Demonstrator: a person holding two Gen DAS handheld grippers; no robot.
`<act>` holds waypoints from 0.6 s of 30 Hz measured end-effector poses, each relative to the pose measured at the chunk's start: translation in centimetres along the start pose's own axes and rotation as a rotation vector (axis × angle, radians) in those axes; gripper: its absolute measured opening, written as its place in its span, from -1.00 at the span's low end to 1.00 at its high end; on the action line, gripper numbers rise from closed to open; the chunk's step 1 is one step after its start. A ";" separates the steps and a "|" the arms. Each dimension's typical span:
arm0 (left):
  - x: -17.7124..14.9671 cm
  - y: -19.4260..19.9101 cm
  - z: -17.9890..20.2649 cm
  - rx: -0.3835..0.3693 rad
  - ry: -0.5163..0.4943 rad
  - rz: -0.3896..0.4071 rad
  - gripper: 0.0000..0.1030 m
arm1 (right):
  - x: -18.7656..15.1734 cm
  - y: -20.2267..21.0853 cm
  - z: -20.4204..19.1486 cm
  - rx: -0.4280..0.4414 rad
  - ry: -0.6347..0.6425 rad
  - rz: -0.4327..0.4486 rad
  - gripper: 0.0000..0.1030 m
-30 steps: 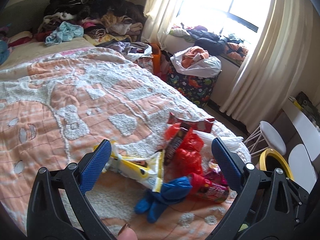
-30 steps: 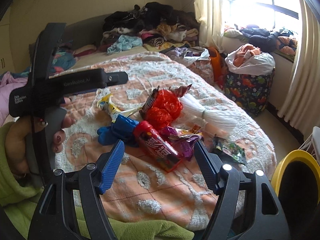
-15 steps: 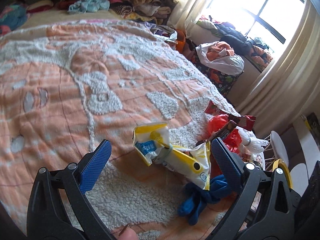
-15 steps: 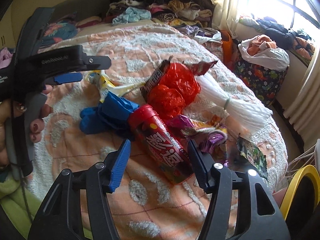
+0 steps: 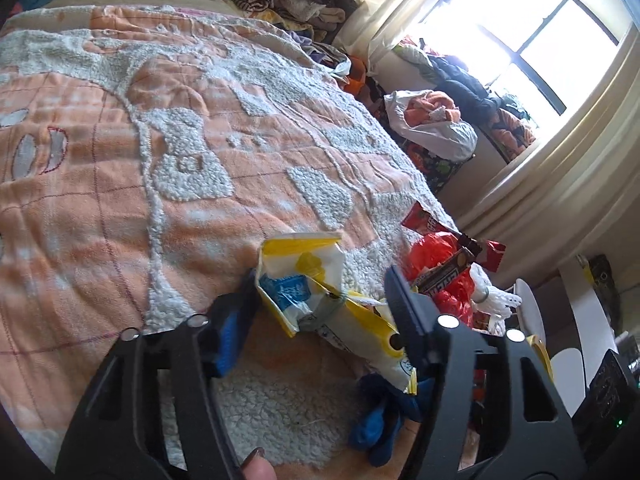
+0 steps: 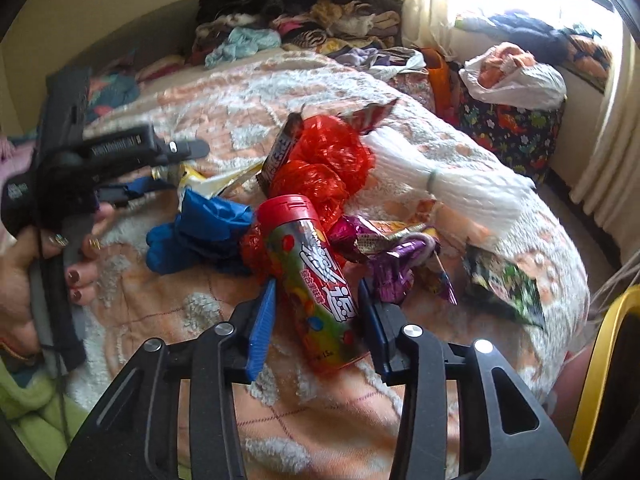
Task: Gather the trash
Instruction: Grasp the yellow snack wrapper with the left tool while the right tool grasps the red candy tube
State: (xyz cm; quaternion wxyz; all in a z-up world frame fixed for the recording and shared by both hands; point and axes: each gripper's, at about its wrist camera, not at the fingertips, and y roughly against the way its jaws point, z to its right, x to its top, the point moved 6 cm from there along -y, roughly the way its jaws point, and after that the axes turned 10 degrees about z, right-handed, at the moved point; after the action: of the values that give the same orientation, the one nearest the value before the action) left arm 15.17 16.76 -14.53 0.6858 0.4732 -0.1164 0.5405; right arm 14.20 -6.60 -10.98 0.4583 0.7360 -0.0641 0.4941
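On the bed (image 5: 120,208), the left gripper (image 5: 320,300) was closing around a yellow wrapper (image 5: 316,284), the right gripper (image 6: 318,312) around a red candy tube (image 6: 308,264), fingers not yet pressing.

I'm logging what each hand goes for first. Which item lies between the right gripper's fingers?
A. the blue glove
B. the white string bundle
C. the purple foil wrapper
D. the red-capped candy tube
D: in the right wrist view the candy tube lies between the closing fingers of the right gripper.
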 end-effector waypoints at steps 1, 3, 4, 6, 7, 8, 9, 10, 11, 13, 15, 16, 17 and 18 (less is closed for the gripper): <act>-0.1 -0.1 0.2 -0.007 -0.002 -0.003 -0.22 | -0.1 0.4 0.3 0.004 -0.025 0.011 -0.28; -0.1 -0.1 0.5 -0.029 0.001 -0.008 -0.33 | 0.0 0.9 0.7 0.007 -0.057 0.027 -0.30; -0.1 0.0 0.8 -0.035 -0.005 -0.006 -0.36 | 0.0 1.3 0.9 0.009 -0.074 0.038 -0.31; 0.0 0.4 1.4 -0.044 -0.025 0.006 -0.38 | 0.1 2.1 1.3 0.017 -0.105 0.067 -0.34; 0.2 0.8 1.8 -0.053 -0.033 0.017 -0.39 | 0.2 2.6 1.6 0.020 -0.122 0.082 -0.35; 0.3 1.0 2.1 -0.062 -0.039 0.024 -0.39 | 0.2 2.9 1.7 0.021 -0.135 0.091 -0.38; 0.5 1.3 2.5 -0.071 -0.047 0.032 -0.40 | 0.2 3.2 2.0 0.026 -0.148 0.098 -0.40; 0.6 1.5 2.9 -0.078 -0.058 0.040 -0.40 | 0.2 3.5 2.2 0.028 -0.162 0.105 -0.40; 0.7 1.7 3.3 -0.085 -0.069 0.046 -0.40 | 0.2 3.7 2.3 0.030 -0.170 0.107 -0.41; 1.0 2.4 4.3 -0.103 -0.088 0.066 -0.40 | 0.2 4.1 2.6 0.037 -0.183 0.106 -0.41; 1.3 3.0 5.3 -0.117 -0.107 0.090 -0.40 | 0.1 4.4 2.7 0.049 -0.198 0.103 -0.41; 1.6 3.4 5.8 -0.127 -0.118 0.104 -0.40 | 0.0 4.6 2.7 0.057 -0.204 0.100 -0.41; 1.8 3.7 6.3 -0.135 -0.126 0.113 -0.40 | -0.1 4.7 2.7 0.062 -0.209 0.093 -0.42; 2.0 3.9 6.7 -0.146 -0.134 0.121 -0.40 | -0.2 4.7 2.6 0.062 -0.211 0.088 -0.42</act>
State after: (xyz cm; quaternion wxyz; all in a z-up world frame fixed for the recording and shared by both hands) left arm 14.97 12.70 -7.58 0.6753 0.4493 -0.2290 0.5381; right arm 13.25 -11.33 -8.51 0.4037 0.7943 -0.1291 0.4352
